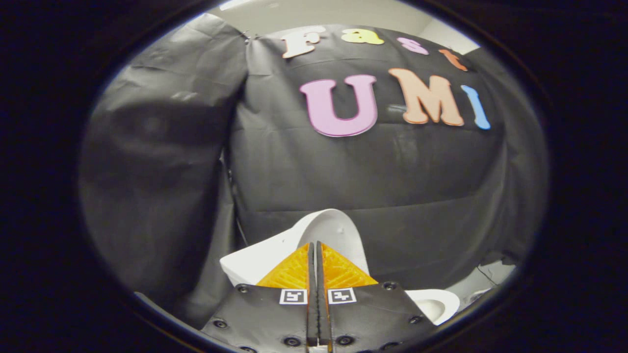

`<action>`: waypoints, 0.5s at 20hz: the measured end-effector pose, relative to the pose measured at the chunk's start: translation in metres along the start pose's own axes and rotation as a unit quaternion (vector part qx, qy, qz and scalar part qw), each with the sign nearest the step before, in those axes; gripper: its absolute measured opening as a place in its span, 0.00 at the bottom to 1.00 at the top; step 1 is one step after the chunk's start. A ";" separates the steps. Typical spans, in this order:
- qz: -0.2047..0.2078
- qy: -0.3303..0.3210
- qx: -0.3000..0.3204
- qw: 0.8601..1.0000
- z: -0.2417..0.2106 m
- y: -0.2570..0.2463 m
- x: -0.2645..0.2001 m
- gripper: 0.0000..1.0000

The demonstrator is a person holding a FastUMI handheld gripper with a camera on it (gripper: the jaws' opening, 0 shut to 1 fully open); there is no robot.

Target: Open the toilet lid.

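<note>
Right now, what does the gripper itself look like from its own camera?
The gripper has two wedge-shaped fingers with a ribbed, grid-patterned face, tapering to a point and closed together with only a thin seam between them. Behind them sit two dark flat plates fastened with round screws. Each plate carries a small square black-and-white marker near the seam. No cables are in sight.

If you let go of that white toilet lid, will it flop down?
Probably not floppy: the toilet lid looks like stiff, smooth plastic. It stands raised just beyond the closed gripper, so it might swing shut, and may be slippery.
</note>
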State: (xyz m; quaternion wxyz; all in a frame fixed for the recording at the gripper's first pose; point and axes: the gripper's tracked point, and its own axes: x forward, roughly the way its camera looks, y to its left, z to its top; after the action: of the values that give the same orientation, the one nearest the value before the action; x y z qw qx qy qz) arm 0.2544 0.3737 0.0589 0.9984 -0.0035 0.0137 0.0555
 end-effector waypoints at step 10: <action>0.046 0.005 -0.010 0.999 -0.027 0.028 0.006 0.01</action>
State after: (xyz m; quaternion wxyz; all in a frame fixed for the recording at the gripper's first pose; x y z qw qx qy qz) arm 0.2563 0.4019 0.0317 0.9946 -0.0131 0.0187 0.1016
